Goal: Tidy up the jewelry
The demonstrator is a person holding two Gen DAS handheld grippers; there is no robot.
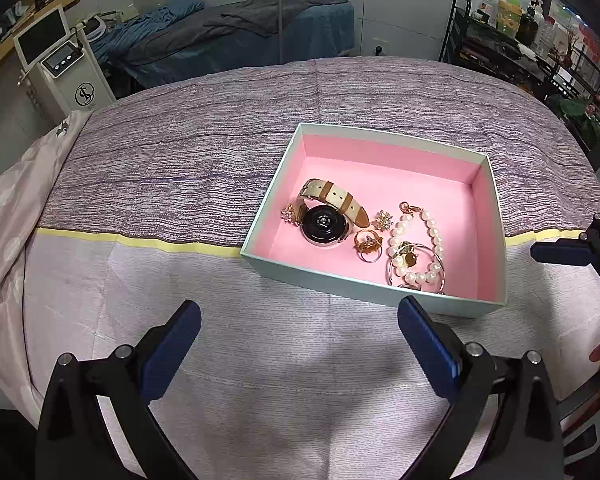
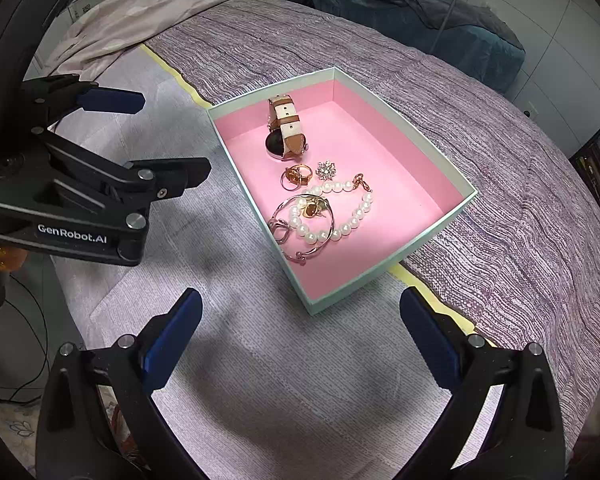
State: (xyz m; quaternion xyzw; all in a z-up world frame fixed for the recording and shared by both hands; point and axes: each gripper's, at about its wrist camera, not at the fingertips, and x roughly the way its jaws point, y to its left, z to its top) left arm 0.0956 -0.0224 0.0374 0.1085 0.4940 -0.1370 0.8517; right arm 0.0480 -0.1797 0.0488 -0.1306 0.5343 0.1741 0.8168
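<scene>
We see the jewelry gathered inside a shallow pale-green box (image 1: 374, 288) with a pink lining, which sits on the bedspread (image 1: 180, 184) across its yellow stripe. In the left wrist view the wristwatch (image 1: 325, 222) with its cream and tan strap lies at about nine o'clock within the box; a crystal earring (image 1: 288, 213) is just beside it at its nine o'clock, a second one (image 1: 383, 220) at its three o'clock. A gold ring (image 1: 367, 245) lies at the watch's five o'clock. The pearl bracelet (image 1: 420, 248) sits at three o'clock from the ring, overlapping a thin metal bangle (image 1: 416, 270).

Our left gripper (image 1: 298, 344) hovers at six o'clock of the box, fingers spread wide with nothing between them. Our right gripper (image 2: 300, 332) is likewise parted and bare above the pale sheet
</scene>
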